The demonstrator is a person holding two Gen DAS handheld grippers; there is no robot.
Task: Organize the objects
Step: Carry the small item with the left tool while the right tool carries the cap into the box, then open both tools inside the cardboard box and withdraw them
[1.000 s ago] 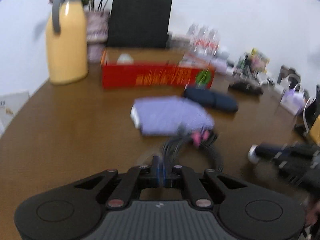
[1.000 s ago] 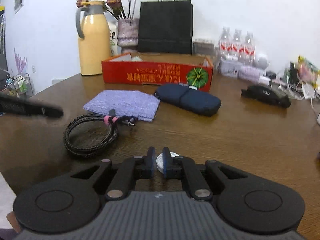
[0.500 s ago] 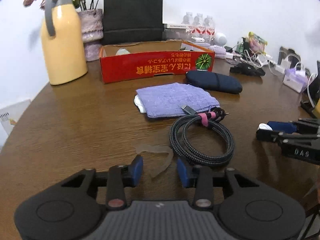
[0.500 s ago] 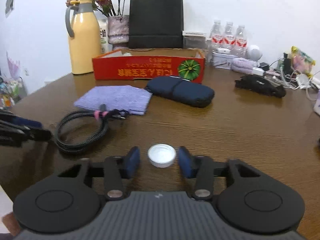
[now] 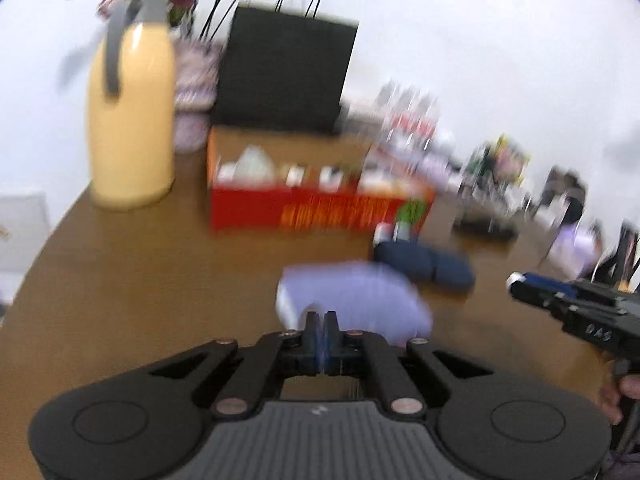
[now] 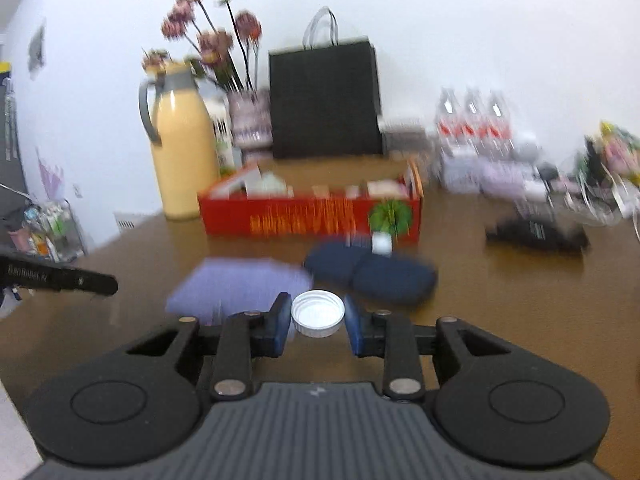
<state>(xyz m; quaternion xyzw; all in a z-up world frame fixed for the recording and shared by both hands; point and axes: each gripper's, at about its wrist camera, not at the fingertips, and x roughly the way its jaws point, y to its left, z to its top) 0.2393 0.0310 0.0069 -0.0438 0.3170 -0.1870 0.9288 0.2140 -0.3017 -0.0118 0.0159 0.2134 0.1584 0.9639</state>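
Two grippers hang above a brown wooden table (image 6: 500, 300), and both views are smeared with motion blur. Between the blue pads of the right gripper (image 6: 318, 322) sits a white bottle cap (image 6: 318, 314), ridged around its rim and turned with its open side toward the camera; the pads stand a modest way apart and bear on either side of the cap, which is clear of the table. From the left wrist view, this same gripper (image 5: 516, 280) shows at the right edge with a speck of white at its tip. The left gripper (image 5: 321, 326) has its two fingers pressed flat together with no gap, and whether anything thin is caught between them cannot be made out through the blur. Just past its fingertips lies a folded lilac cloth (image 5: 352, 300), and in the right wrist view the cloth (image 6: 240, 288) sits just left of the held cap. Beside the cloth, a little farther back, is a dark blue pouch (image 6: 372, 270), lying directly beyond the cap. Behind both stands a red cardboard box (image 6: 312, 214) with yellow print and a green mark on its front, open at the top, with pale items inside that are too blurred to name. A yellow jug (image 6: 182, 160) with a grey handle stands left of the box, a vase of dried flowers (image 6: 248, 120) and a black paper bag (image 6: 324, 100) behind it, and water bottles (image 6: 472, 120) to the right.
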